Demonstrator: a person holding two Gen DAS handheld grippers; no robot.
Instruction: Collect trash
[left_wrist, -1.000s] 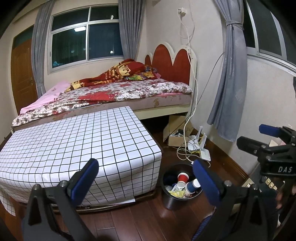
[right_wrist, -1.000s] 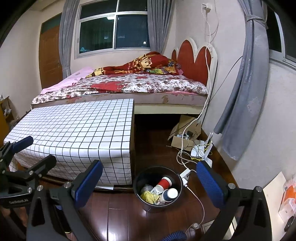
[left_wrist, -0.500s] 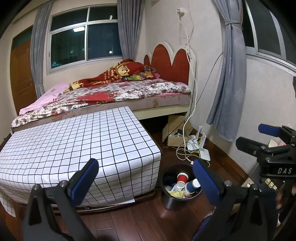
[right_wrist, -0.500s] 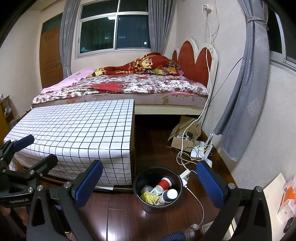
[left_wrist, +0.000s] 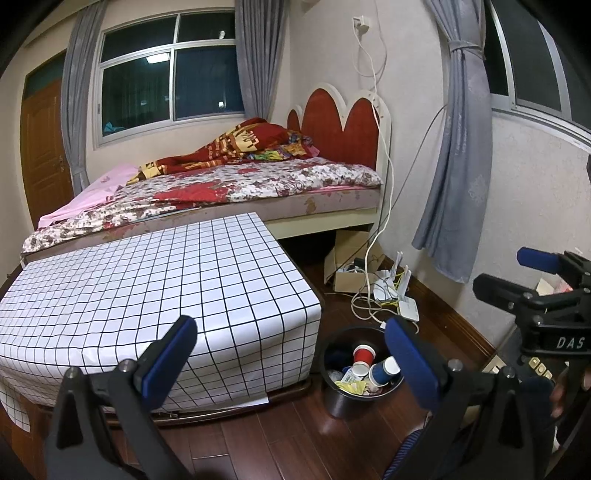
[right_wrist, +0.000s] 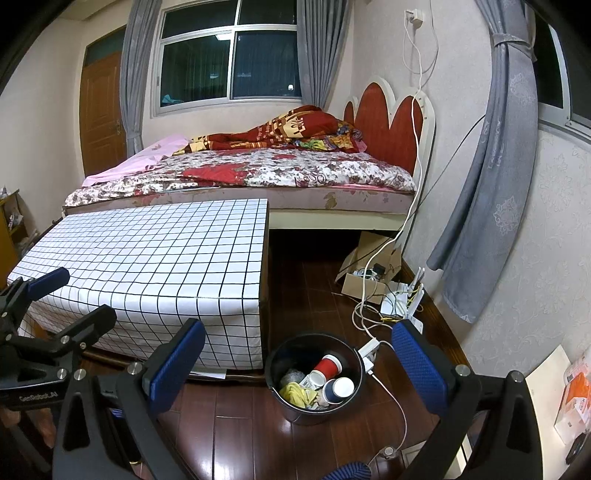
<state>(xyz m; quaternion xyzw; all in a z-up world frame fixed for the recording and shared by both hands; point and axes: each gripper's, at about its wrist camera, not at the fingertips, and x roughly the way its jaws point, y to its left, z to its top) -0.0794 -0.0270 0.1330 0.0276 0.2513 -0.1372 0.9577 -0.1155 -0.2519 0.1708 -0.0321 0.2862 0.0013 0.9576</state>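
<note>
We are in a bedroom with a dark wooden floor (right_wrist: 236, 435) and a large bed (left_wrist: 258, 181) against the far wall. In front of the bed stands a low table under a white checked cloth (left_wrist: 147, 280), and its top looks bare. Beside its corner, on the floor, is the black bin (right_wrist: 291, 406), which already holds 2 paper cups, 1 red (right_wrist: 327, 365) and 1 blue (right_wrist: 338, 389), some yellow wrappers and other small trash.

The left gripper (left_wrist: 291, 358) and the right gripper (right_wrist: 299, 362) both hover above the floor with the jaws wide apart, and both hold nothing.

We see no loose trash on the table or on the floor, so we judge the collecting is nearly complete. If 1 more piece appears, we should bring it over the middle of the bin before we release it.

The white cables (right_wrist: 369, 314) and the router (left_wrist: 406, 306) lie just beside the bin, with a cardboard box (right_wrist: 364, 275) behind them; we must keep the jaws away from them.
</note>
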